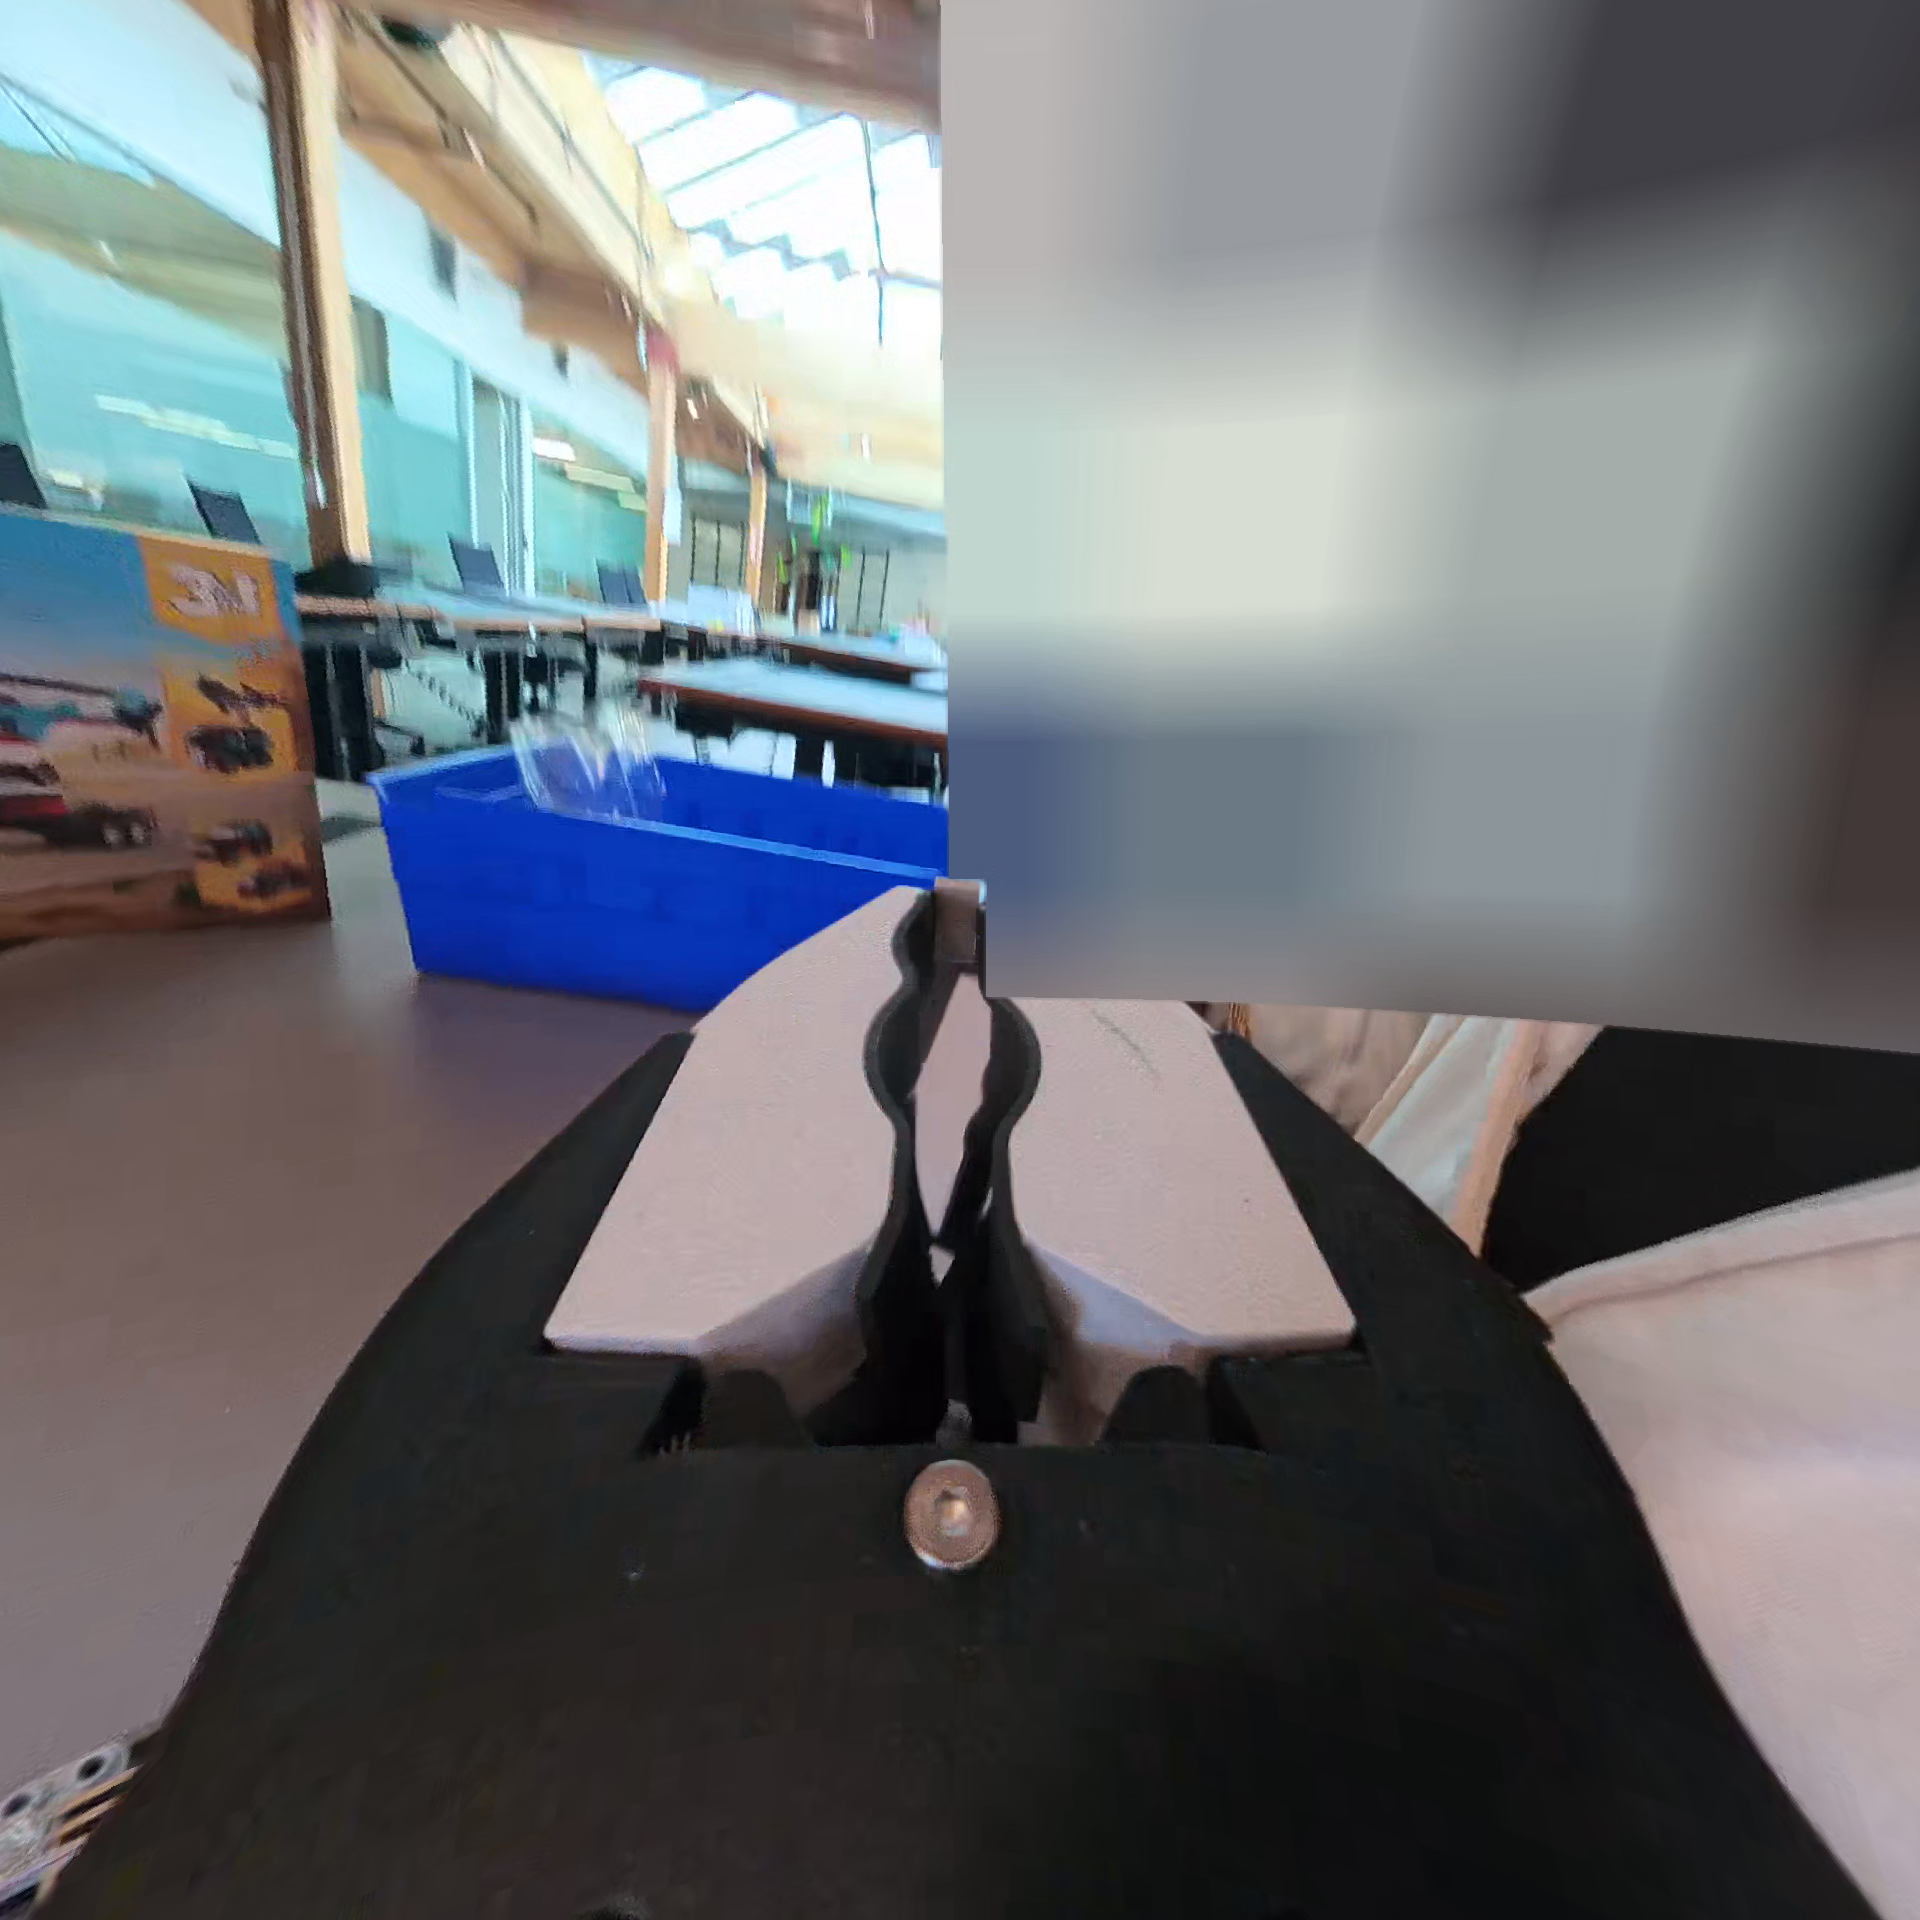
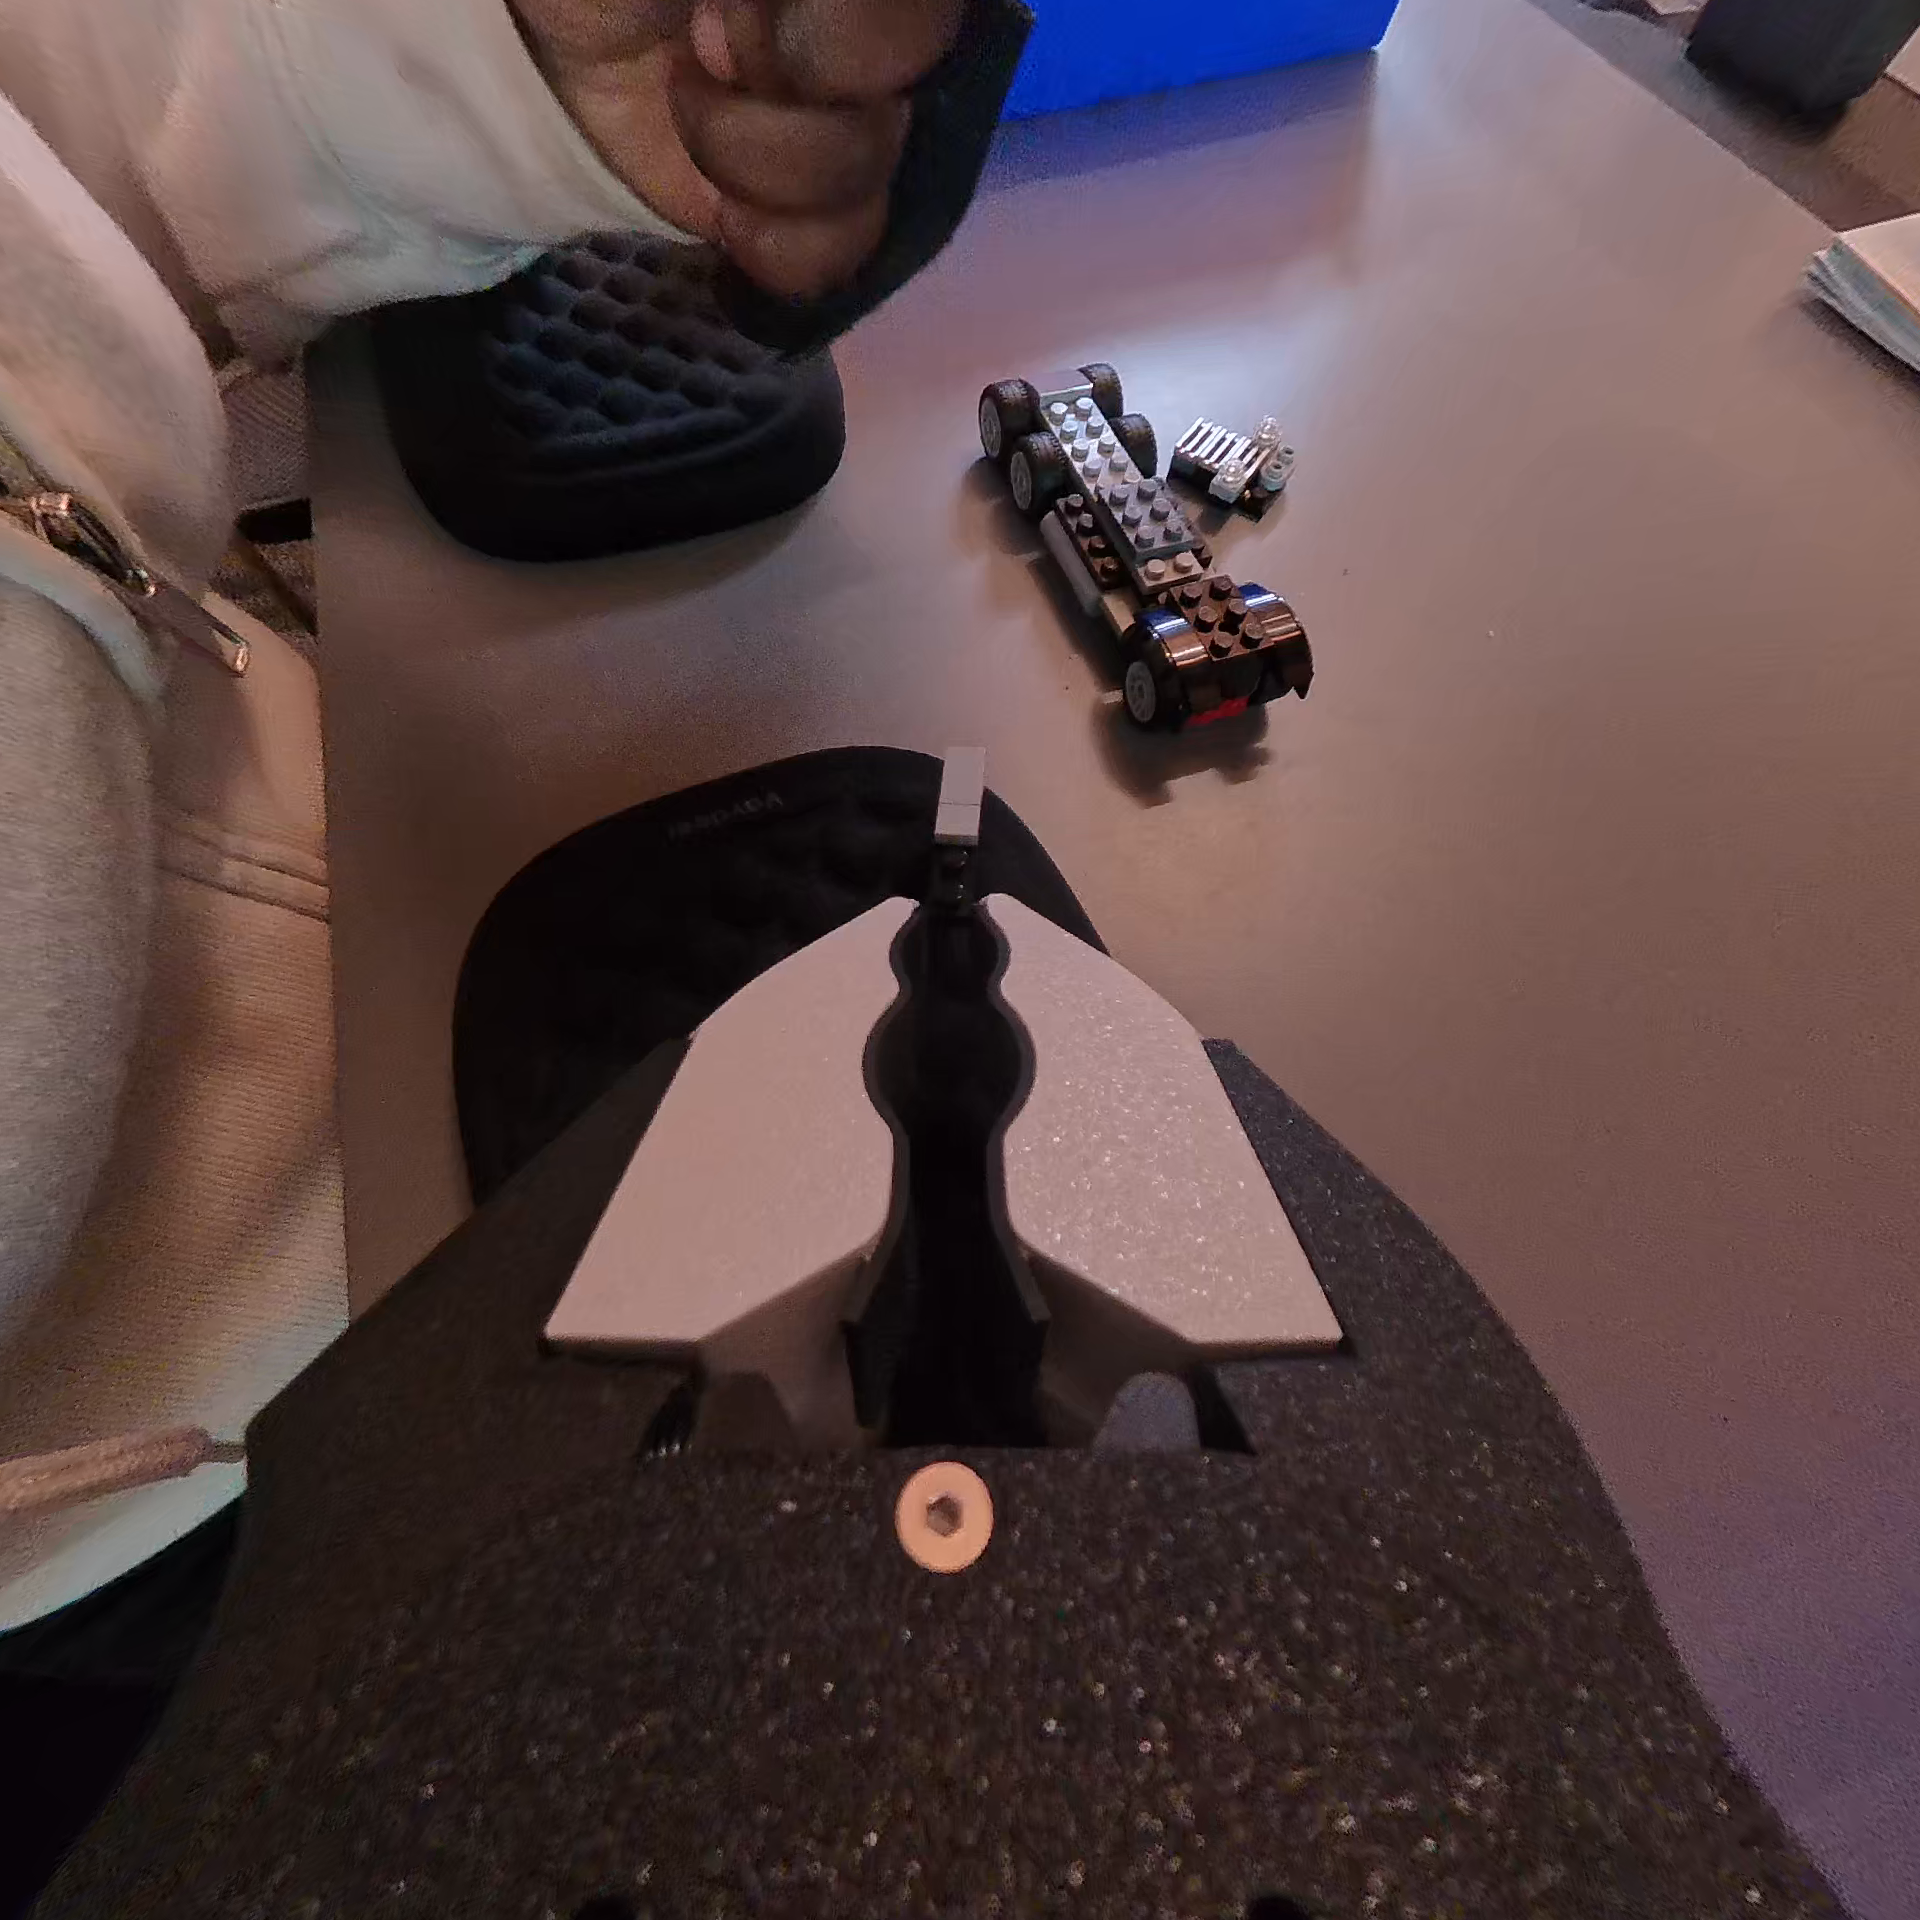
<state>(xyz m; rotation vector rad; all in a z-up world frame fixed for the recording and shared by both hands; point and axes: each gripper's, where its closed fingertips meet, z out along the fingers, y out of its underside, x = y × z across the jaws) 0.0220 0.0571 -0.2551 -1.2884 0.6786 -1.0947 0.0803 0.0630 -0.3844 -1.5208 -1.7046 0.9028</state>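
In the left wrist view my left gripper [image 1: 951, 920] is lifted above the table, its jaws closed on a small grey brick piece [image 1: 958, 925]; a blur patch hides the right fingertip. In the right wrist view my right gripper [image 2: 951, 899] is shut on a small piece with a black studded base and a grey tile top [image 2: 958, 795], held over a black padded rest [image 2: 727, 914]. A partly built toy truck chassis [image 2: 1132, 540] in grey and black lies on the dark table [image 2: 1507, 935] ahead and to the right. A small grille assembly [image 2: 1231, 468] lies beside it.
A blue bin [image 1: 644, 873] stands on the table, also at the far edge in the right wrist view [image 2: 1195, 42]. A printed toy box [image 1: 145, 727] stands at the left. A second black pad [image 2: 613, 416], a person's hand and light sleeve [image 2: 312, 156], and papers [image 2: 1870, 281] are around. Spacing between my two grippers at the tips: around 15 centimeters.
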